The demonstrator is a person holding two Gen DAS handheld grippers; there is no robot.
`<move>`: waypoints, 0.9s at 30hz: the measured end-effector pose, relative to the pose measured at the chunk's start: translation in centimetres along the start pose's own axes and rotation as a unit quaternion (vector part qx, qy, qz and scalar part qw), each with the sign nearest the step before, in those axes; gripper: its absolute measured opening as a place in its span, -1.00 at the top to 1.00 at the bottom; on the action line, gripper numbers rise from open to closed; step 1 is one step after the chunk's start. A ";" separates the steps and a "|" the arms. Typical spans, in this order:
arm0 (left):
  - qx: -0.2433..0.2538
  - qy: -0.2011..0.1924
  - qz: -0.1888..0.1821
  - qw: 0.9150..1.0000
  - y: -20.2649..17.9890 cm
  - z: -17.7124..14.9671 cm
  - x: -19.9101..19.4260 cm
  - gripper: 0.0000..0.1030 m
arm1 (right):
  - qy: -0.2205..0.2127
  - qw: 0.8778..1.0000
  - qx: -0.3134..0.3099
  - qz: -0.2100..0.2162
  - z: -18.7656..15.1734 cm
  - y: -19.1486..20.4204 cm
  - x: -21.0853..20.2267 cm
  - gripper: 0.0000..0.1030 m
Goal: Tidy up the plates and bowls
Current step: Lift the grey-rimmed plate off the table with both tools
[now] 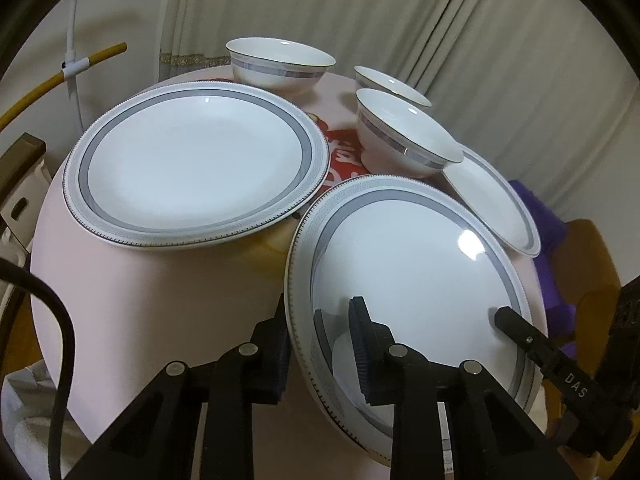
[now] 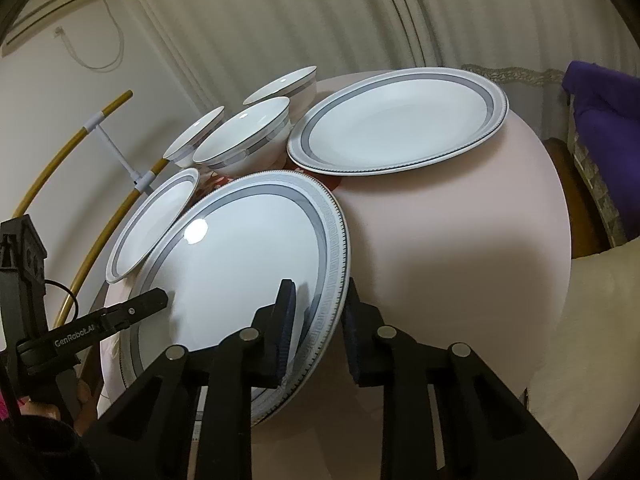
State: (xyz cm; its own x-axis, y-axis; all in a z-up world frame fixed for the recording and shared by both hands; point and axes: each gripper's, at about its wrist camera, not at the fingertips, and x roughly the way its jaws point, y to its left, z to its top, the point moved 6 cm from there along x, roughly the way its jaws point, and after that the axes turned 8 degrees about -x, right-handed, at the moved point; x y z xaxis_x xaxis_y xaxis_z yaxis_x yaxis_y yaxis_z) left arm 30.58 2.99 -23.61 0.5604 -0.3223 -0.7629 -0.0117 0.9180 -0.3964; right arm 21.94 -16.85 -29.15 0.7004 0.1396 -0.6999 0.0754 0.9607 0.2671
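Observation:
A large white plate with a grey band (image 1: 420, 264) (image 2: 240, 264) is held tilted over the pink round table (image 1: 160, 300). My left gripper (image 1: 320, 344) is shut on its left rim. My right gripper (image 2: 320, 328) is shut on its opposite rim; its finger shows in the left wrist view (image 1: 516, 324). A second large plate (image 1: 196, 168) (image 2: 400, 128) lies flat on the table. A smaller plate (image 1: 500, 200) (image 2: 156, 224) sits behind the held one. Three bowls (image 1: 280, 60) (image 1: 404, 136) (image 1: 388, 84) stand at the back.
A red print on the table (image 1: 340, 152) shows between the plates. Curtains (image 1: 400, 12) hang behind. A yellow curved rail (image 2: 80, 184) and a purple cloth (image 2: 604, 120) flank the table.

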 end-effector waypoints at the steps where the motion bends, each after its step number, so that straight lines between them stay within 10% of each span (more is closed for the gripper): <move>1: -0.001 0.000 -0.002 1.000 0.1 0.1 0.0 0.59 | -0.001 1.000 0.000 -0.001 0.0 0.0 0.0 0.63; 27: 0.020 -0.025 -0.037 0.999 0.1 -0.1 -2.0 0.75 | 0.002 1.000 -0.009 -0.016 -0.4 0.6 -1.1 0.64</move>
State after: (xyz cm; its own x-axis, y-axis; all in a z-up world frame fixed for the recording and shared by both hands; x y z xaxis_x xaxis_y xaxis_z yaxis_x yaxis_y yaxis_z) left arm 29.33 3.68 -22.17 0.6000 -0.3784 -0.7049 0.0633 0.9008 -0.4297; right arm 20.90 -16.37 -28.46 0.6949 0.1096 -0.7107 0.0855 0.9687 0.2329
